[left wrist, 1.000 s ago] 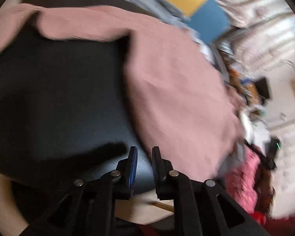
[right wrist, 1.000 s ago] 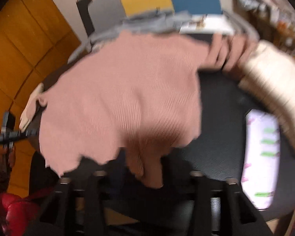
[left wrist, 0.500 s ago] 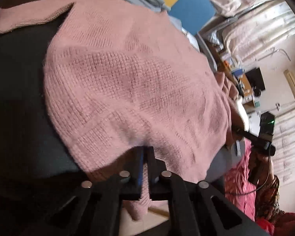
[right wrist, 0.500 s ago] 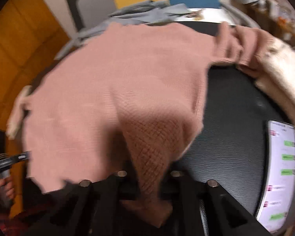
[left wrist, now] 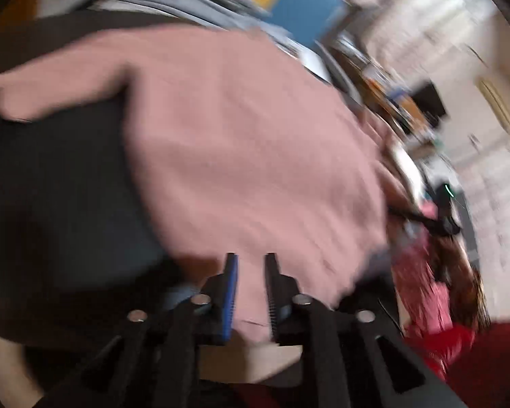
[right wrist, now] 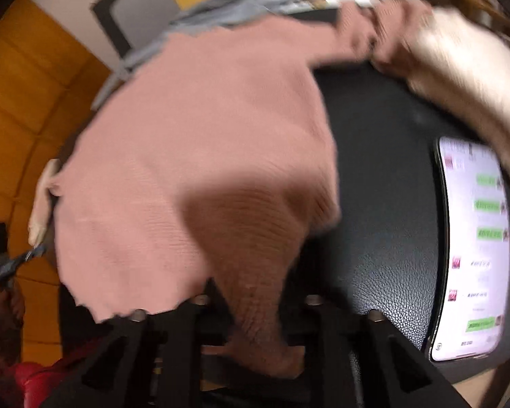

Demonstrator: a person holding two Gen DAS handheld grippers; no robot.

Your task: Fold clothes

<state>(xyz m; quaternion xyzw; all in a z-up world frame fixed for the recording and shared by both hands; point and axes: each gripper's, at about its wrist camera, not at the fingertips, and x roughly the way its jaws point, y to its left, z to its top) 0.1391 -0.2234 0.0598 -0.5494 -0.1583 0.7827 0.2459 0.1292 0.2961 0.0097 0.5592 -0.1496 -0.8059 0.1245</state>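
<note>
Black leather-look table (right wrist: 384, 204) fills both views, with an orange wall and yellow and blue panels behind it. Spread across the tabletop lies a pink knitted sweater (right wrist: 200, 142), its near hem reaching the table edge closest to the cameras and 1 sleeve stretching off toward a cream knit garment (right wrist: 465, 68) at the far right. A grey garment (right wrist: 221, 3) sits bunched at the far edge, and a phone (right wrist: 472, 248) with a lit chat screen lies on the table to the right of the sweater, apart from it.

Left gripper (left wrist: 250, 272) stands with a narrow gap; its jaws have just been opening, and the sweater's hem shows in the gap, though blur hides whether the pads press it. Right gripper (right wrist: 258, 312) has a fold of the sweater's corner hanging between its jaws, which have just been opening; its fingertips are covered by the cloth, so I cannot tell if they pinch it.
</note>
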